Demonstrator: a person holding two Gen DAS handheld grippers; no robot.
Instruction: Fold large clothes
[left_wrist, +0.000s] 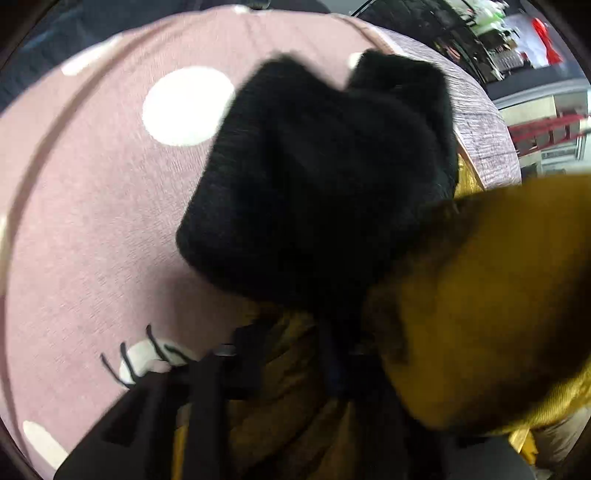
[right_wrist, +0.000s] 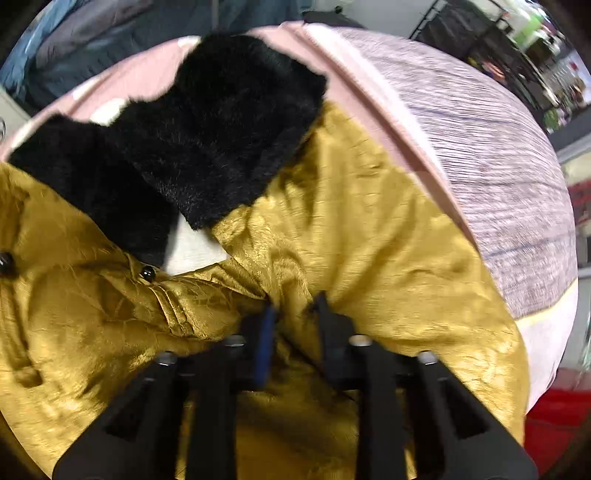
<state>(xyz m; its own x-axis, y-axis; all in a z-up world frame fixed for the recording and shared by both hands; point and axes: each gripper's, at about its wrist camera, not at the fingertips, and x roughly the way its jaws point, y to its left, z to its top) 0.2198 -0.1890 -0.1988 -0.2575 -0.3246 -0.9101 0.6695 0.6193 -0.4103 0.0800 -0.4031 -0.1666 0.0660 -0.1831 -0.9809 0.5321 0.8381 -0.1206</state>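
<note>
Pink spotted bedsheet (left_wrist: 92, 206) under a mustard coat (right_wrist: 369, 229) with a black fur collar (right_wrist: 207, 140).
Right gripper (right_wrist: 295, 306) points toward 12 o'clock, fingers pinched closed on a bunched fold of coat fabric. Left gripper (left_wrist: 284, 350) sits at 6 o'clock of its view, mostly buried in coat and collar; can't tell its grip state. Ribbed lilac blanket (right_wrist: 498, 177) lies at 2 o'clock beside the coat. Cluttered shelves (right_wrist: 535, 48) at 1 o'clock, blurred.
</note>
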